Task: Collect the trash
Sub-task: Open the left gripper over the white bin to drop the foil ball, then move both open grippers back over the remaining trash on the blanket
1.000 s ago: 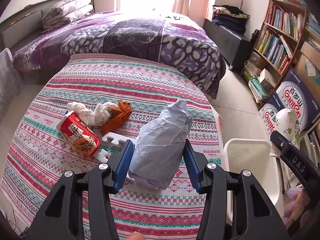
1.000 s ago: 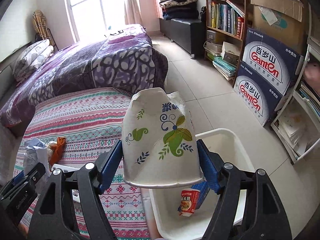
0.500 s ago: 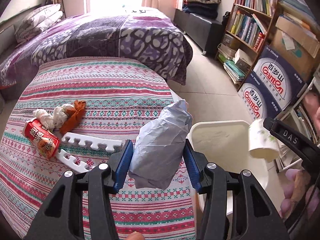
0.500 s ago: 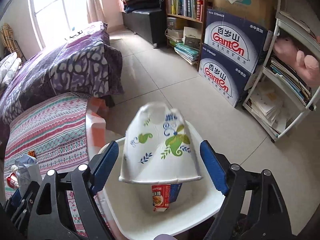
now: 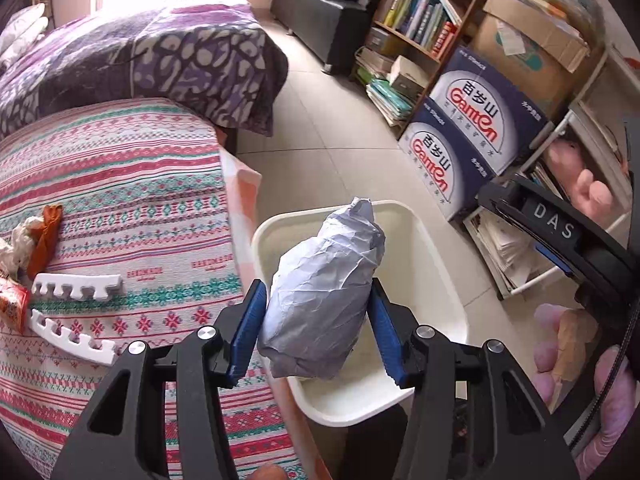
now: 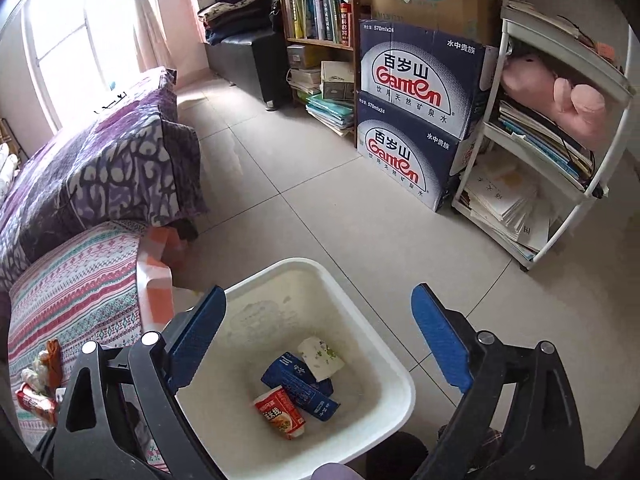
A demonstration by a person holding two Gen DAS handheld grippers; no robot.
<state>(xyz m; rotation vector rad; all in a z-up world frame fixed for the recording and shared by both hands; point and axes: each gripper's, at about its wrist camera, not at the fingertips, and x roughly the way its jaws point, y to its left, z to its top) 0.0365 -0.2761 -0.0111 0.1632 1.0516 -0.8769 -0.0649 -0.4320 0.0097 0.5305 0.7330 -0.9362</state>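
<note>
the left gripper (image 5: 316, 332) squeezes a big ball of crumpled grey paper (image 5: 324, 296) between its blue pads, pressed tight on both sides. the paper ball hangs over the near edge of the white bin (image 5: 448, 292), which stands on the floor just beside the striped table cloth (image 5: 120, 200).

the right gripper (image 6: 318, 340) is wide open and has nothing in it — its two blue pads stand far apart above the white bin (image 6: 400, 380). down in the bin lie a white paper cup with green leaves (image 6: 320, 358), a dark blue carton (image 6: 300, 386) and a red snack packet (image 6: 279, 412), all close together at the bottom.

on the cloth there is more trash: an orange scrap (image 5: 45, 236) next to some white tissue (image 5: 16, 242), a red wrapper (image 5: 12, 306) at the edge of the picture, and two white foam strips with teeth (image 5: 78, 286).
</note>
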